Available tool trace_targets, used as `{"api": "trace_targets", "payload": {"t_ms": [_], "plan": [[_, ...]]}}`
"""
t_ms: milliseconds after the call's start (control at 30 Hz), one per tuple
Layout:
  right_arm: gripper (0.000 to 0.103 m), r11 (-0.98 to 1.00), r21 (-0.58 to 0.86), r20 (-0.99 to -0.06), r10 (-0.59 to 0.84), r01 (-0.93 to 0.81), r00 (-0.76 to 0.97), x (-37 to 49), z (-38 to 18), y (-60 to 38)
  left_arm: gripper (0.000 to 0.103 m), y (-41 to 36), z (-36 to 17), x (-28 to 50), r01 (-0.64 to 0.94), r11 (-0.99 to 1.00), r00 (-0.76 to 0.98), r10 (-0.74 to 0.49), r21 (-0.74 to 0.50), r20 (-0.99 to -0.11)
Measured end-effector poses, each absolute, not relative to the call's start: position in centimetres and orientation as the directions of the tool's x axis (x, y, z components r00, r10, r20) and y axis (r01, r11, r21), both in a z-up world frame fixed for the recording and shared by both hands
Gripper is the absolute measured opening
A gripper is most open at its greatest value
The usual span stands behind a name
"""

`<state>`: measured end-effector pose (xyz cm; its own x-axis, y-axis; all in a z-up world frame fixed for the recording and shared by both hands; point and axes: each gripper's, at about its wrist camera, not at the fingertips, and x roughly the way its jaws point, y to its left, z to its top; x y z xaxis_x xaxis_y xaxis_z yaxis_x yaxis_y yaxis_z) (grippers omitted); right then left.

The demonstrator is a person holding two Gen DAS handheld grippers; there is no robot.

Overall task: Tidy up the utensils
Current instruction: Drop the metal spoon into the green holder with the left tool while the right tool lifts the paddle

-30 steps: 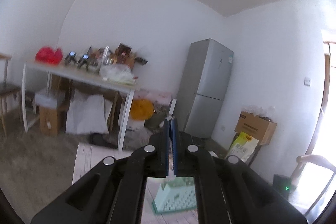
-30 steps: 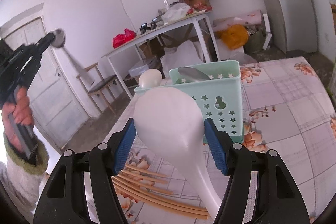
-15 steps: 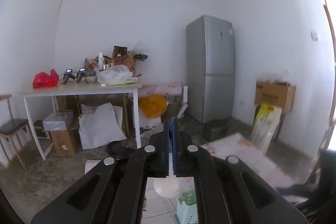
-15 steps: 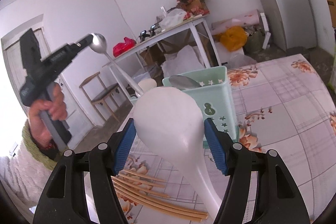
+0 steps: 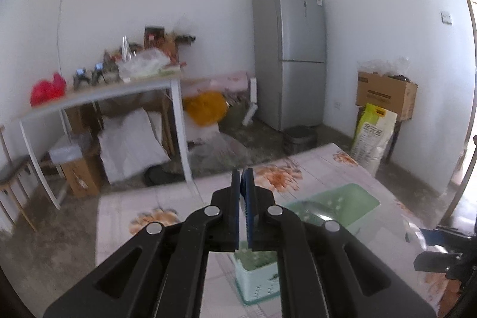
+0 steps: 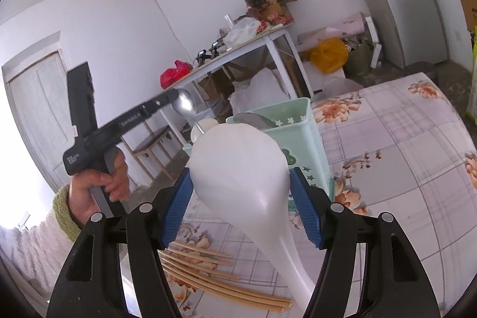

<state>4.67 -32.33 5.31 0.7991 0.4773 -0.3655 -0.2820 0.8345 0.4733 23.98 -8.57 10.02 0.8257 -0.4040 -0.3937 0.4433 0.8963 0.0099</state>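
The caddy, a mint-green plastic holder with star cut-outs, stands upright on the table, which wears a checked cloth with orange flowers. A broad grey utensil head shows in its open top, and a small white rounded end sticks up at its left side.

Just in front of the caddy, the right gripper has its blue pads set wide on either side of a white ladle; the pads press the bowl's edges, and the handle runs down between the gripper's arms toward the camera. Below it, a bundle of chopsticks lies flat on the cloth.

To the left, a hand in a green cuff holds the left gripper tilted toward the caddy. Its jaws are pinched almost fully together on the bowl end of a metal spoon, whose handle slants down toward the caddy's left side. In the left wrist view the pads stand nearly closed above the caddy's near corner, though blur hides the spoon there.

Beyond the table are a white side table loaded with clutter, a grey fridge and a cardboard box by the wall.
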Motion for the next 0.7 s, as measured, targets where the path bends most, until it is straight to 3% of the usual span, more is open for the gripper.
{"api": "trace_targets", "payload": {"t_ms": [267, 433, 700], "plan": [[0.062, 0.810, 0.514, -0.339, 0.494, -0.282, 0.800, 4.8, 5.9, -32.9, 0.010, -8.1, 9.3, 24.1, 0.459, 0.883, 0.798, -0.456, -0.092, -0.395], [0.062, 0.768, 0.556, -0.271, 0.528, -0.317, 0.805, 5.6, 7.7, -34.0, 0.031, -6.8, 10.0, 22.9, 0.456, 0.883, 0.808, -0.464, -0.114, -0.363], [0.062, 0.699, 0.573, -0.129, 0.593, -0.428, 0.795, 9.4, 13.5, -35.3, 0.053, -3.4, 10.4, 19.3, 0.435, 0.886, 0.829, -0.464, -0.162, -0.312]]}}
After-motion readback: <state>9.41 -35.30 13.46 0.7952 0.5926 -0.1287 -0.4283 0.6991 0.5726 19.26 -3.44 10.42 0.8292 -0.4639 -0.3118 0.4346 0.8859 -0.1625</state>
